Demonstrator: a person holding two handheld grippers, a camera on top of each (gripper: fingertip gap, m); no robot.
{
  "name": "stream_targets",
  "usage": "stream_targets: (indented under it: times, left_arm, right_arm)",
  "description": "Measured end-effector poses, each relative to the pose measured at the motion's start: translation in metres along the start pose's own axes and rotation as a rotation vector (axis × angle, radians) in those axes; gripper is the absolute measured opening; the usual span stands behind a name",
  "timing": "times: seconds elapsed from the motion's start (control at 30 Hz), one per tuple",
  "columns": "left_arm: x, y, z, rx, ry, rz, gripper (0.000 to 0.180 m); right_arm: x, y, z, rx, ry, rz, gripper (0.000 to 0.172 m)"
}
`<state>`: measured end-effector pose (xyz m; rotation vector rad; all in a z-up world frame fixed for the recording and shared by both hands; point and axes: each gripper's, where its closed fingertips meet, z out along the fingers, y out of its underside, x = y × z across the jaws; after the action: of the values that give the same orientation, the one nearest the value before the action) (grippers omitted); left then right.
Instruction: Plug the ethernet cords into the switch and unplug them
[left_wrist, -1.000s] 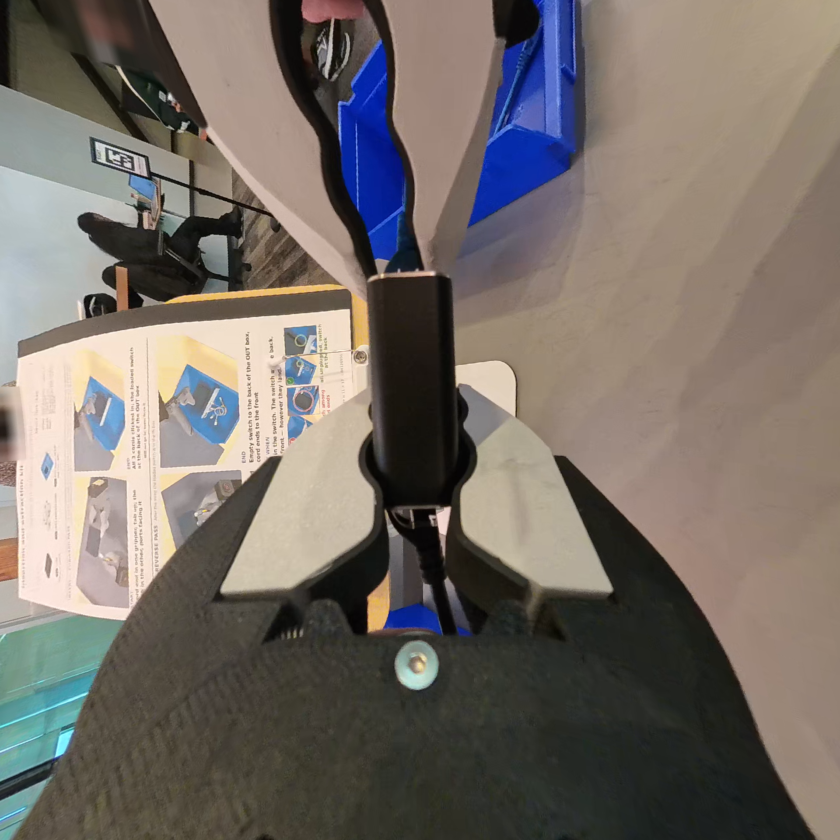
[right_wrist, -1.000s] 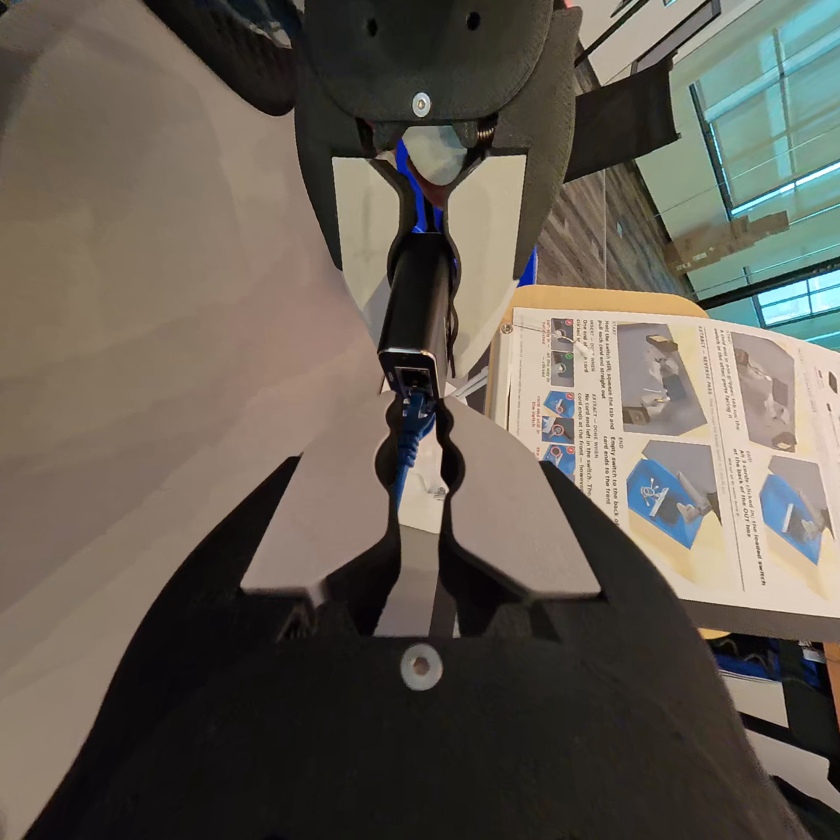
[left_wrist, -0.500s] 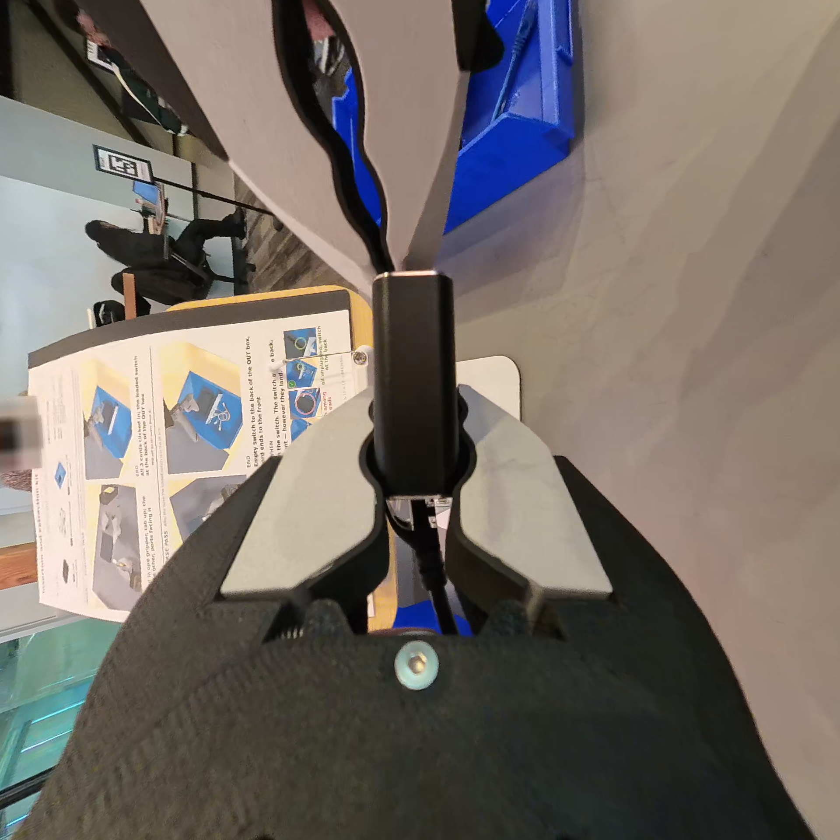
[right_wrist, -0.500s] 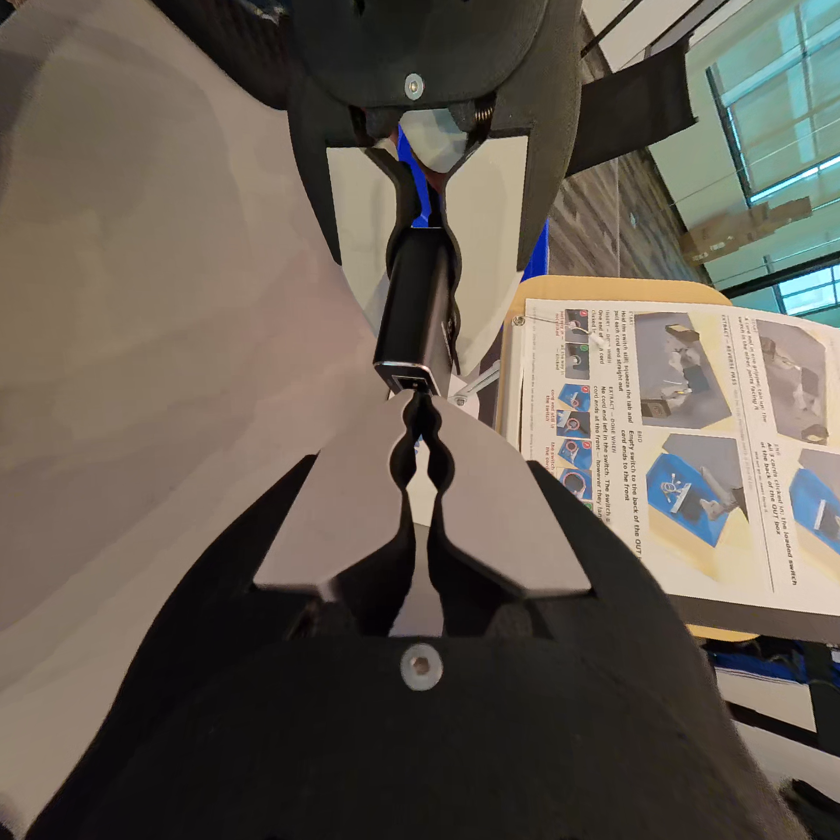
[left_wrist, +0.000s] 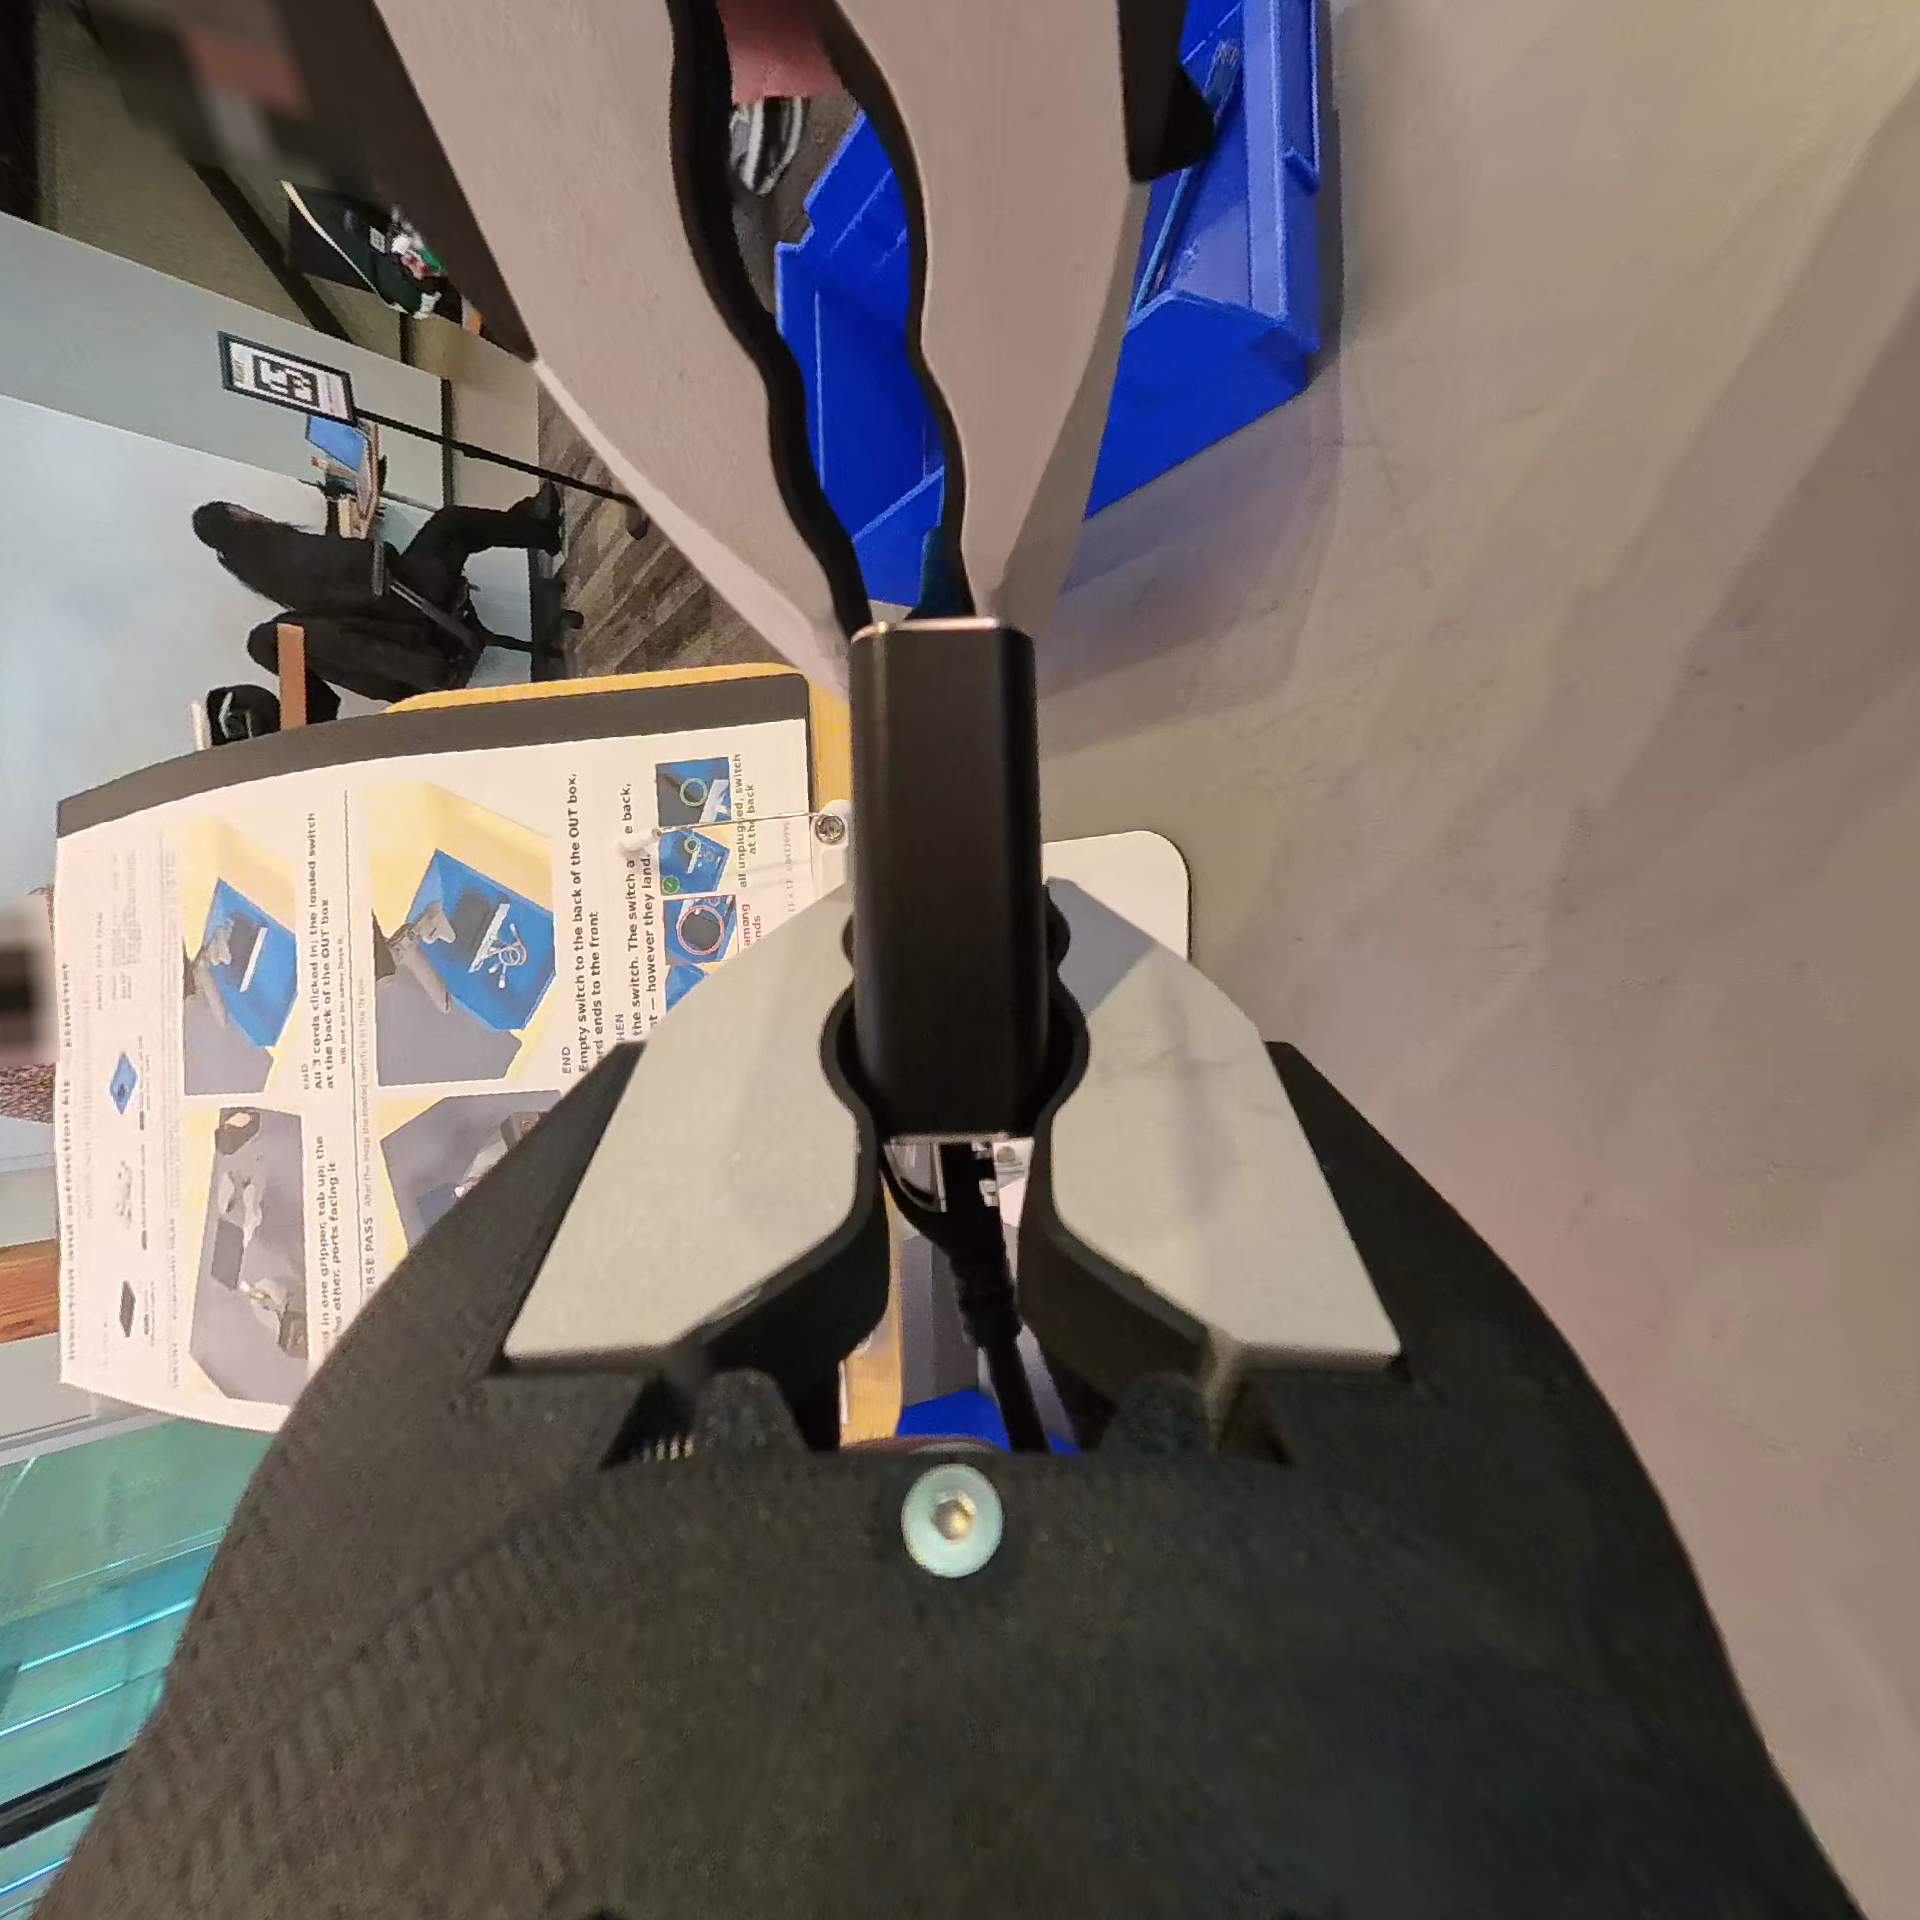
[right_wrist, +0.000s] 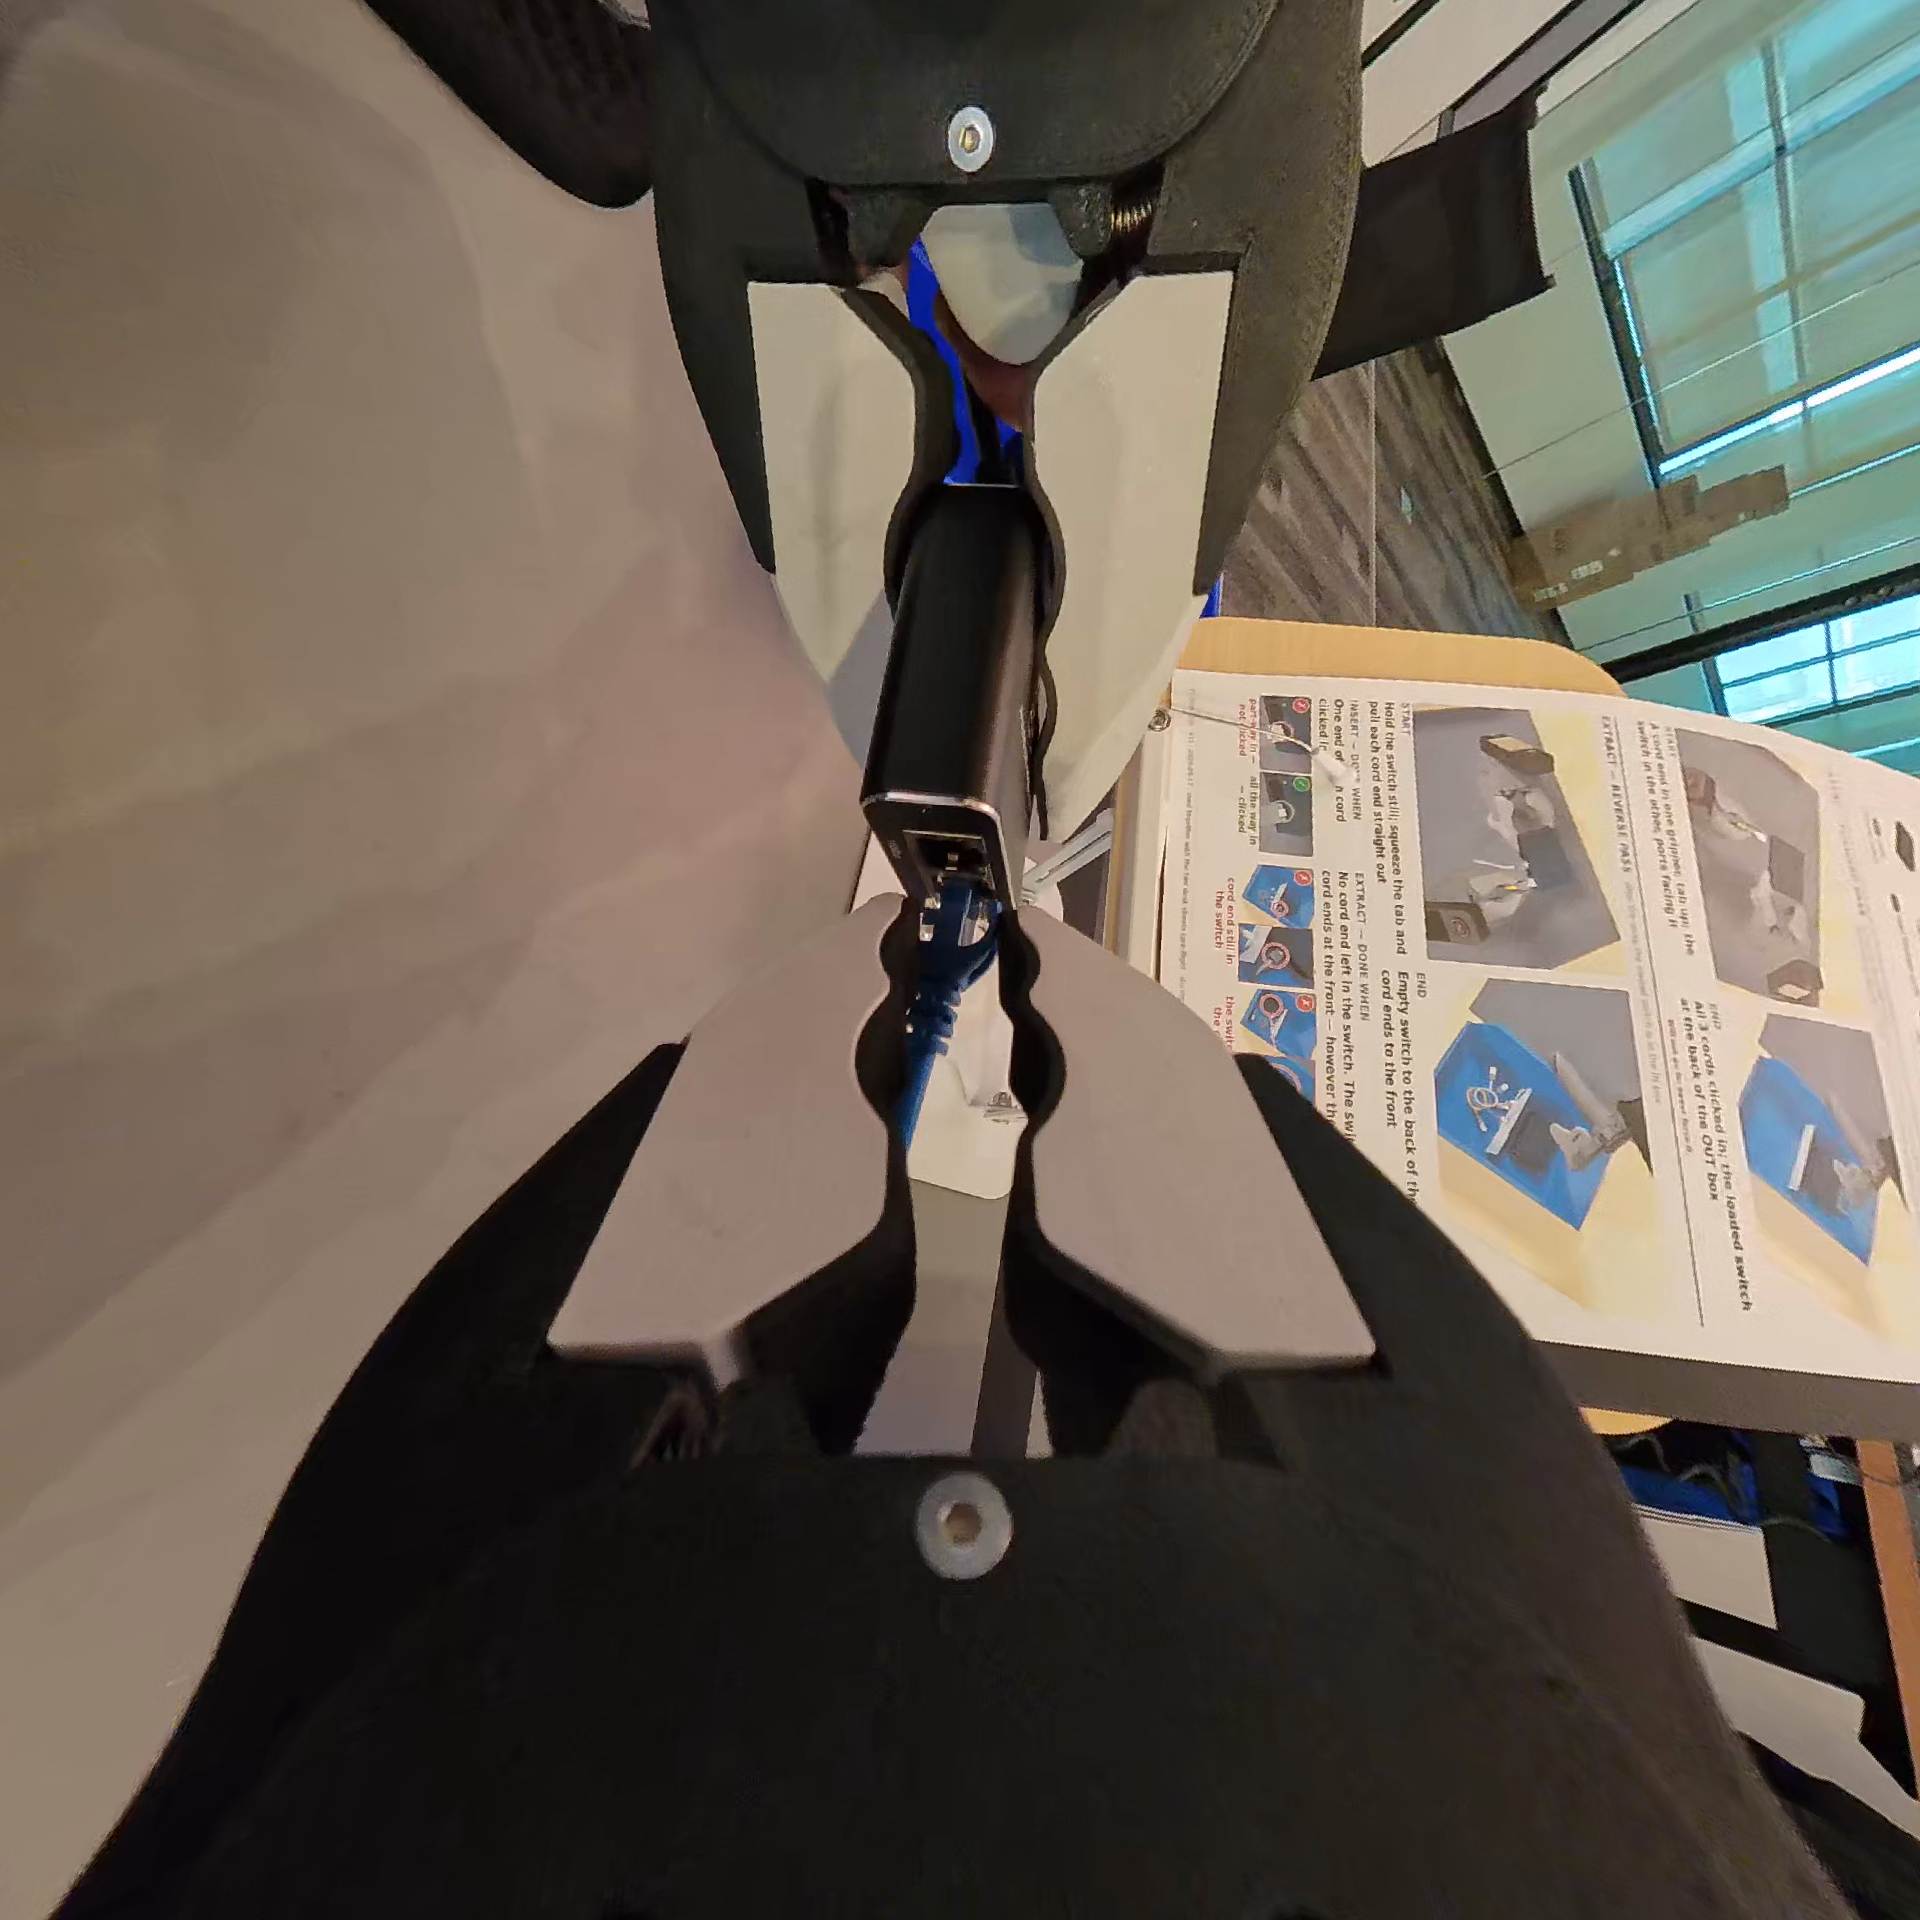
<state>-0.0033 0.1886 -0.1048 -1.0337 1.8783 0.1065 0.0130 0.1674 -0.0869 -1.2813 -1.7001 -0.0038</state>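
A grey table (left_wrist: 1558, 935) fills most of both wrist views, and everything else is placed here relative to the black switch (left_wrist: 945, 883) held above it. Beyond the switch's far end, at the table's edge, blue bins (left_wrist: 1195, 343) are seen. Beside the switch, a printed instruction sheet (left_wrist: 312, 1039) on a tan board is set, with a white plate (left_wrist: 1132, 883) lying on the table just under the switch.

The switch is clamped at its near end by the left gripper (left_wrist: 951, 997), whose fingers (left_wrist: 748, 1039) are pressed on both of its sides; a black cable (left_wrist: 997, 1340) is seen leaving that end between the fingers.

At the switch's opposite end, where the ports (right_wrist: 945, 852) face the other camera, the blue ethernet cord (right_wrist: 940, 997) is seen with its plug at the port opening; whether it is fully seated cannot be told. The cord is flanked by the fingers (right_wrist: 790, 1039) of the right gripper (right_wrist: 951, 971), which are closed to a narrow gap around the plug's boot, with the left pad against it; contact on the other side is not clear.
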Motion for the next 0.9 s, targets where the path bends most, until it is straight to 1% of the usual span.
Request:
stream_targets:
  times: [0.17, 0.37, 0.67, 0.73, 0.9]
  left_arm:
    - [0.003, -0.004, -0.002, 0.02, 0.016, 0.002, 0.026]
    - [0.005, -0.002, 0.0, 0.013, 0.024, 0.009, 0.026]
    - [0.009, -0.004, 0.002, 0.041, 0.054, -0.03, 0.026]
    - [0.009, -0.003, 0.003, 0.021, 0.044, -0.036, 0.026]
    - [0.009, 0.004, 0.01, -0.09, -0.043, 0.061, 0.026]
  right_arm:
    - [-0.005, -0.001, -0.001, -0.008, -0.015, -0.02, 0.011]
    - [-0.008, 0.001, 0.001, -0.032, -0.034, 0.009, 0.011]
    - [-0.01, 0.002, -0.002, -0.044, 0.009, 0.017, 0.01]
    - [-0.012, 0.004, -0.001, -0.068, 0.032, 0.018, 0.01]
    - [-0.013, 0.014, 0.005, -0.16, 0.088, 0.03, 0.011]
